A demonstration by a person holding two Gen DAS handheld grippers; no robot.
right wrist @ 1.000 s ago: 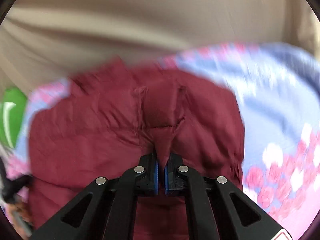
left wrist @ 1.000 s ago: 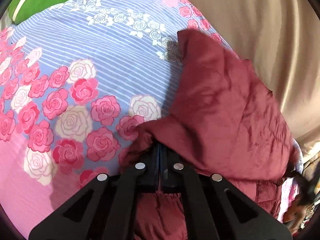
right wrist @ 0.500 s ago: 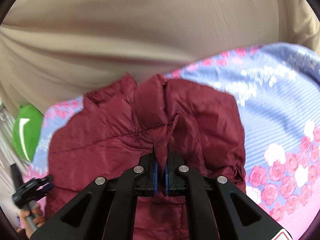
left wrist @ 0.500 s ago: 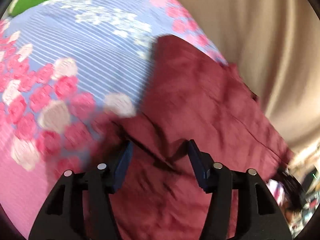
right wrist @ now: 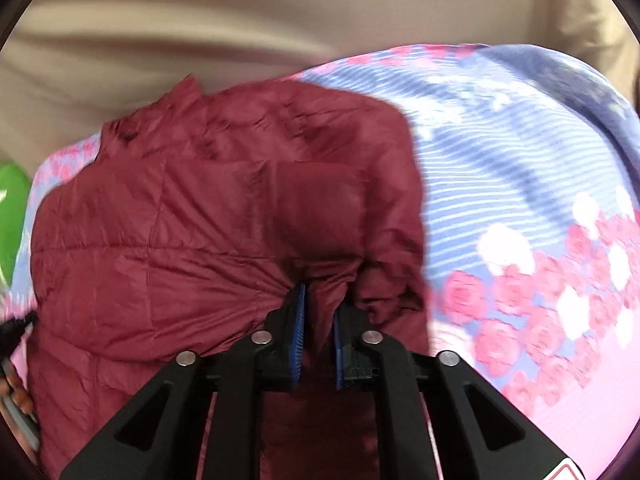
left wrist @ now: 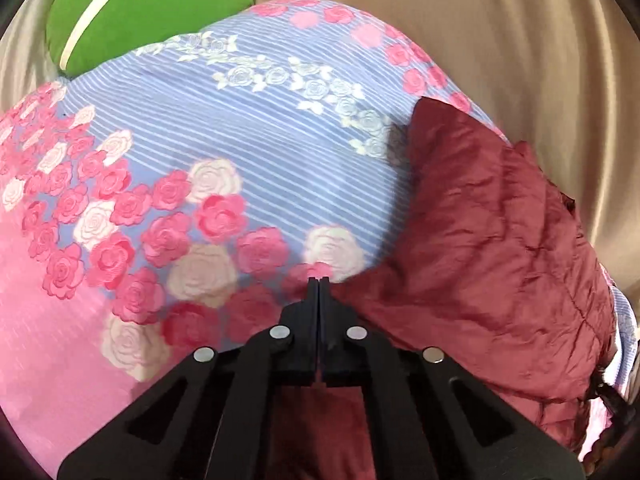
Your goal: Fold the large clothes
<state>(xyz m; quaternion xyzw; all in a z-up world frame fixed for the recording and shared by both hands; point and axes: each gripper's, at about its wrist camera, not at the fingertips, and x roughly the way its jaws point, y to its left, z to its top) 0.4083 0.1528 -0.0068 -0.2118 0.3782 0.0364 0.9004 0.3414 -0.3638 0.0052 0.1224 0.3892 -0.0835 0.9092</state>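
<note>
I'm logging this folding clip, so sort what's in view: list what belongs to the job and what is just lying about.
Belongs to the job:
dark red quilted puffer jacket
left tongs, shut
right tongs, slightly parted around a jacket fold

Just lying about:
floral pink-and-blue striped bedsheet under the jacket
green cushion with a white stripe
beige curtain

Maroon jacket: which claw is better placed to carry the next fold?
Right claw: a ridge of the maroon jacket sits between its parted blue pads. The left claw is closed, at the jacket's edge.
</note>
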